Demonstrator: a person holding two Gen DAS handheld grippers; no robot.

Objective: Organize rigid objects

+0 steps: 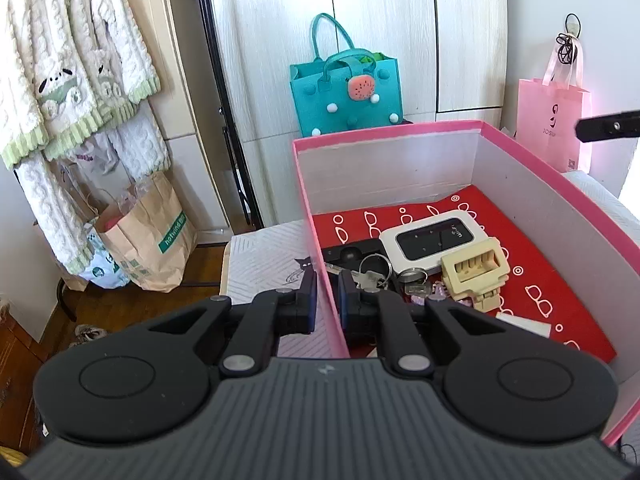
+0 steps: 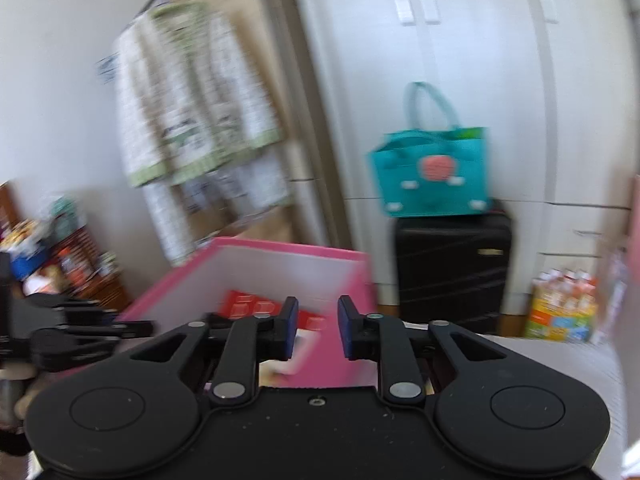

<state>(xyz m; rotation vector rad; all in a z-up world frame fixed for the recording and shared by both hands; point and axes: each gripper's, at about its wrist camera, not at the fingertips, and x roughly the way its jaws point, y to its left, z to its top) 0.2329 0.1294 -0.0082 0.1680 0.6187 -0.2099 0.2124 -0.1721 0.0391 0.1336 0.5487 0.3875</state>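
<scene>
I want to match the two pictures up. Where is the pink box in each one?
Left wrist view: the pink box fills the right half, open, and the left gripper is clamped on its near left wall.
Right wrist view: the box sits low in the middle, blurred, beyond the right gripper, whose open jaws hold nothing.
Shared landmark: the teal bag behind the box.

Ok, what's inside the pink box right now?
Inside the pink box, on a red liner: a white pocket router, keys on rings, a beige plastic part and a black gadget. The near corner is hidden behind the left gripper.
</scene>
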